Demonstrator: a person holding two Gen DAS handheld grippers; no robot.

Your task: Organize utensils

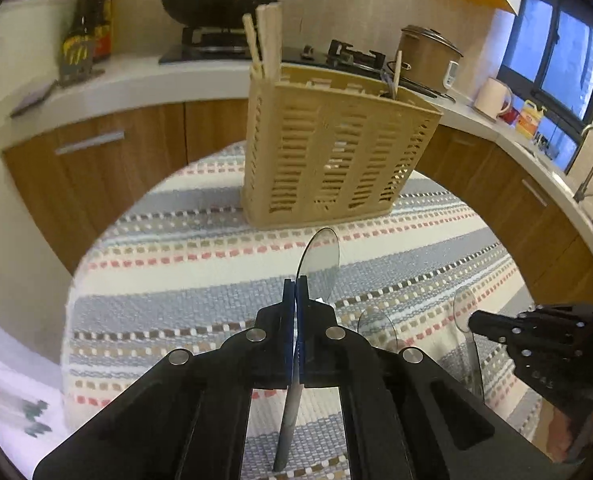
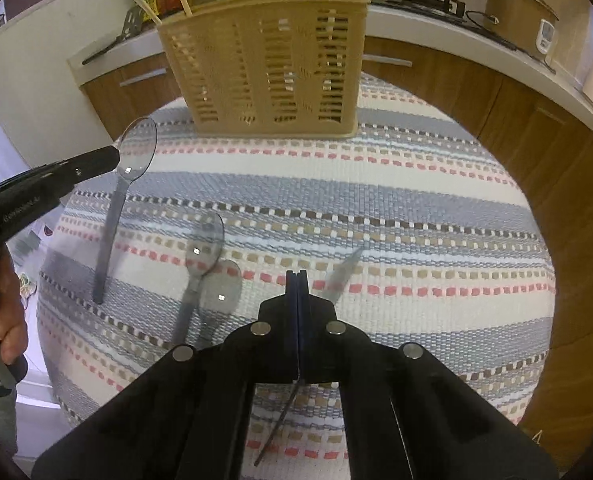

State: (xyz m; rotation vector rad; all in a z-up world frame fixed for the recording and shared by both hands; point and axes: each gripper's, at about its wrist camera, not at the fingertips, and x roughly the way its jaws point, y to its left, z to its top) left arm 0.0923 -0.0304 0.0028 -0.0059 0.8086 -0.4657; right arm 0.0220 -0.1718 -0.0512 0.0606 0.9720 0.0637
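Clear utensils being held above the striped cloth (image 2: 376, 200)

A spoon (image 1: 319, 258) is being clamped by the left gripper (image 1: 295, 280); a thin utensil (image 2: 342, 270) is being pinched by the right gripper (image 2: 297, 276), facing the beige caddy (image 2: 272, 64).

Clear glossy plastic spoon (image 1: 319, 260); matt slotted plastic basket (image 1: 328, 152); woven tablecloth (image 1: 176, 280).
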